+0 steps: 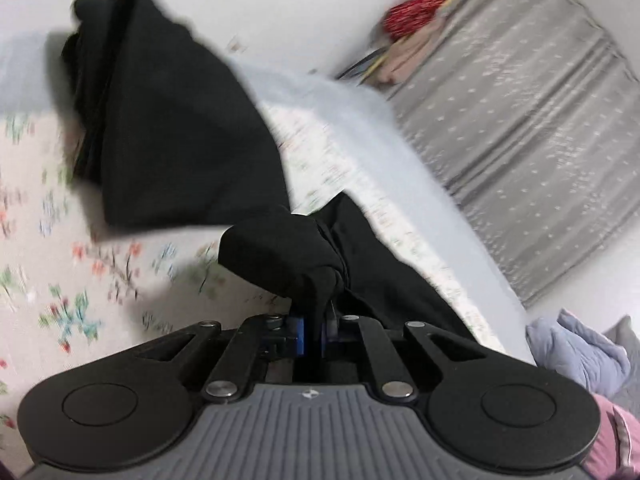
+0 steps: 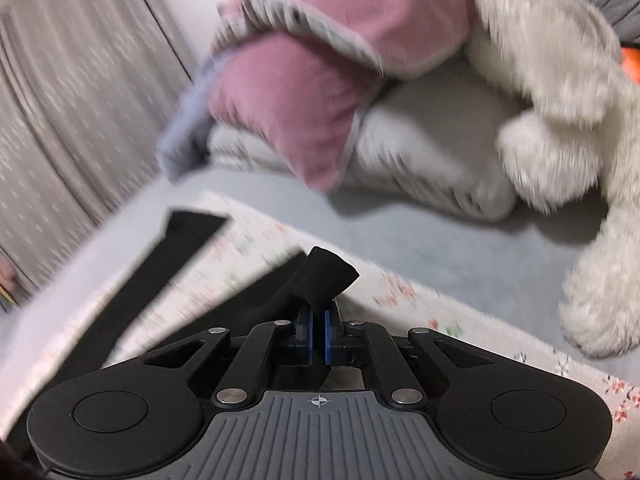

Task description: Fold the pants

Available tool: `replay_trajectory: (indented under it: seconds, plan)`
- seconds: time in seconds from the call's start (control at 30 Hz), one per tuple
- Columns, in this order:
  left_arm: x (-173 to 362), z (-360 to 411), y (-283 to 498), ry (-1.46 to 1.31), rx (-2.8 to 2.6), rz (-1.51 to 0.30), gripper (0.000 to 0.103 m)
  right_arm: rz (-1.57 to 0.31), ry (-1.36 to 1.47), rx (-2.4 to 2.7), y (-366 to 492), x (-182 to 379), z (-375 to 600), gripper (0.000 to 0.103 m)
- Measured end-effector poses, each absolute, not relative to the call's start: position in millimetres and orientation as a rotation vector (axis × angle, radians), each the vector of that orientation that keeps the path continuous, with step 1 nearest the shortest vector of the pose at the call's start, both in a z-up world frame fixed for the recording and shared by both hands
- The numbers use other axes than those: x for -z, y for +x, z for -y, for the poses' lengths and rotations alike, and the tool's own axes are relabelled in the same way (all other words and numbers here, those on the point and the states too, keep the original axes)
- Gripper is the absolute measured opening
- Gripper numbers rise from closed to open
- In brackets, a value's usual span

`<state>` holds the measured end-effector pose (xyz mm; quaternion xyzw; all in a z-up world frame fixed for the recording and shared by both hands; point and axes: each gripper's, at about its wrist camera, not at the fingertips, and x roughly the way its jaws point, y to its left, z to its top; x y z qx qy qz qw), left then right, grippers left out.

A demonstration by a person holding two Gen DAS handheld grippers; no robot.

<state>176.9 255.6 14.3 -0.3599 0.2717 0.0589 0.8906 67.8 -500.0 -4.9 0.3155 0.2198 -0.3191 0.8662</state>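
Black pants (image 1: 176, 132) lie over a floral sheet (image 1: 80, 264) on a bed. In the left wrist view my left gripper (image 1: 316, 320) is shut on a bunched black fold of the pants, which drapes over its fingertips and hides them. The rest of the pants stretches up to the left, lifted off the sheet. In the right wrist view my right gripper (image 2: 318, 312) is shut on a black end of the pants (image 2: 320, 276). One black pant leg (image 2: 160, 272) runs away to the left across the sheet. Both views are motion-blurred.
Pink cushions (image 2: 288, 120) and a white pillow (image 2: 432, 152) are piled at the bed's far end beside a white plush toy (image 2: 560, 100). A grey curtain (image 1: 520, 120) hangs past the bed's edge. A red item (image 1: 412, 12) and a blue-grey cloth (image 1: 576, 352) lie nearby.
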Motion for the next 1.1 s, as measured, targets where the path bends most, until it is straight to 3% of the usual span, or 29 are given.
replay_trajectory:
  seconds: [0.4, 0.57, 0.77, 0.93, 1.03, 1.1]
  plan:
    - [-27.4, -272.2, 113.7, -0.71, -0.187, -0.576, 0.0, -0.383, 0.496, 0.694, 28.1, -30.7, 489.1, 0.004]
    - [-11.9, -264.3, 113.8, -0.641, -0.194, -0.689, 0.0, -0.575, 0.425, 0.727, 33.2, -5.6, 486.2, 0.004]
    - [-4.8, -269.7, 110.7, -0.623, -0.23, -0.746, 0.002, -0.642, 0.472, 0.774, 30.6, 8.7, 493.2, 0.007]
    - [1.0, -283.4, 102.8, -0.701, -0.309, -0.788, 0.033, -0.67, 0.405, 0.871, 29.1, 10.7, 485.3, 0.024]
    - [-14.6, -285.4, 96.9, -0.65, -0.398, -0.716, 0.038, -0.614, 0.289, 0.939, 30.4, -0.6, 476.2, 0.032]
    - [-29.8, -281.3, 99.4, -0.564, -0.467, -0.661, 0.045, -0.582, 0.221, 0.921, 38.8, -7.7, 466.2, 0.048]
